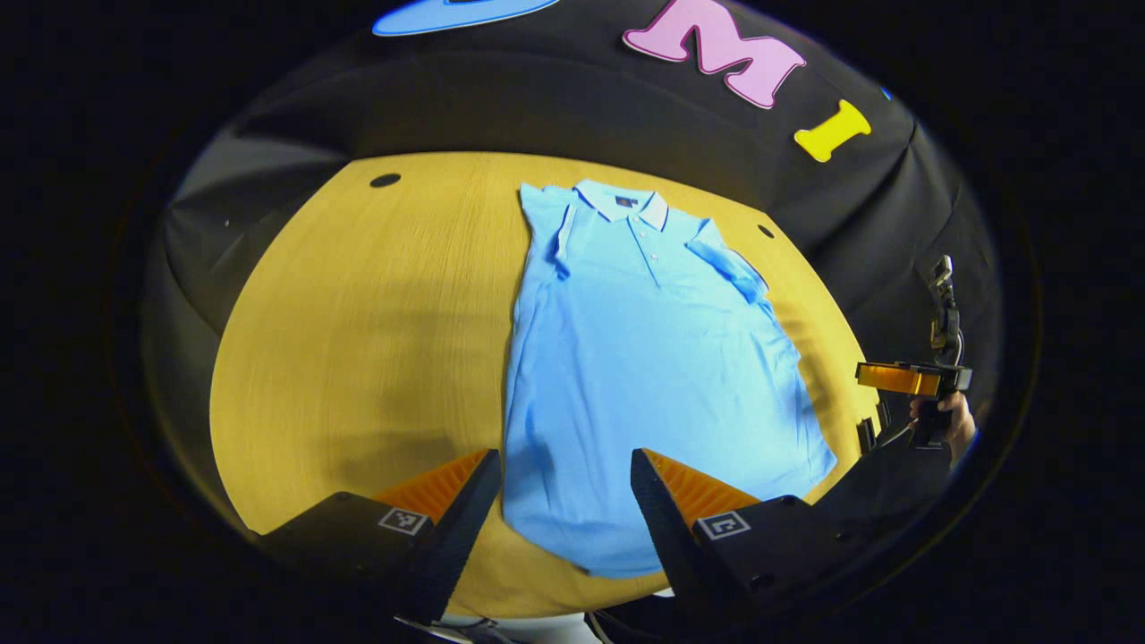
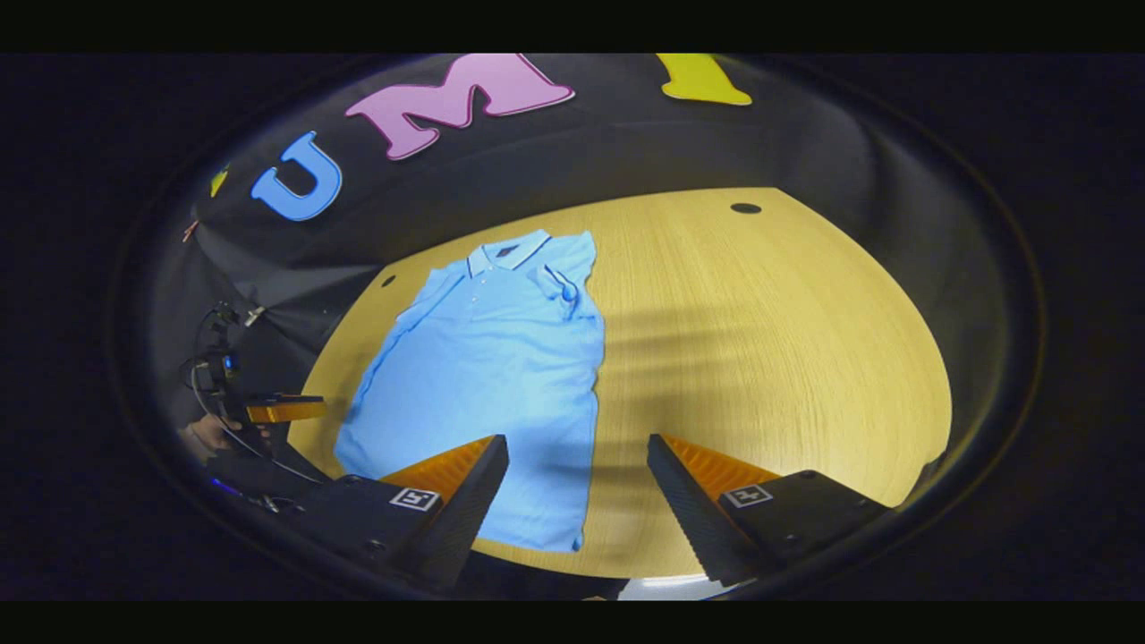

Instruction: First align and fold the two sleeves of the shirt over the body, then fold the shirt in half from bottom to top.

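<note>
Left hand-held gripper (image 1: 564, 501) open, above shirt (image 1: 644, 358) hem

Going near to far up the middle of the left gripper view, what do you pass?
left gripper, open → bottom hem of the shirt → shirt body → collar → bare strip of wooden table → black cloth wall.

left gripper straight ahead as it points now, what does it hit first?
Likely the shirt: the left gripper, jaws open, aims at its lower part near the hem on the table. Depth unclear.
</note>
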A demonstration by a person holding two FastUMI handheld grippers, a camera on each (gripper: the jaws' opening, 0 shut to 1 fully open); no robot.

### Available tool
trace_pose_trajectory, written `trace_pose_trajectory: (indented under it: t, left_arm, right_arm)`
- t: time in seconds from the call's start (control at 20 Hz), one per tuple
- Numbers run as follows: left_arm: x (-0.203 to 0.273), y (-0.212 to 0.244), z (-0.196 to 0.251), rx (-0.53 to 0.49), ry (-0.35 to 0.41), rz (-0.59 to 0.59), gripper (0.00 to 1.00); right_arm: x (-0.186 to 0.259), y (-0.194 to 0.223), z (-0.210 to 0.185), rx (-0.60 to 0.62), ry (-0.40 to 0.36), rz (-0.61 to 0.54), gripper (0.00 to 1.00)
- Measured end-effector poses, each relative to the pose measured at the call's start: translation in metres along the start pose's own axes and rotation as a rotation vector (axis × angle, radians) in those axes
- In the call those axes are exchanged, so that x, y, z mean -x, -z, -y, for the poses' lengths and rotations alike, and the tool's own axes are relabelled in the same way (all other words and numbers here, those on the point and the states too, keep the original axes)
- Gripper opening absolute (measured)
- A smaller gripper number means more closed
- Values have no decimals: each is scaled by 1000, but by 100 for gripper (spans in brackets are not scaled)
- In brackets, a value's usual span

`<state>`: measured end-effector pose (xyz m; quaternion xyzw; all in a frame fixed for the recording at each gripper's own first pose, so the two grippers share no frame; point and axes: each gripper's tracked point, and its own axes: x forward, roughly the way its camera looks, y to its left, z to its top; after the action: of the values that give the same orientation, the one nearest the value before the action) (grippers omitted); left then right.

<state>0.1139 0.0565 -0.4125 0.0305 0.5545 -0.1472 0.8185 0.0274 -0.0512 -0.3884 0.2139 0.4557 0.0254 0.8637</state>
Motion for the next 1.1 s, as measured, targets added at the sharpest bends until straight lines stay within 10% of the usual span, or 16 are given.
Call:
trace_pose_trajectory:
  t: [1.1]
  left_arm:
    - [-1, 93, 25, 79, 80, -226, 90]
  right_arm:
    - [-4, 111, -37, -303, -161, -351, 95]
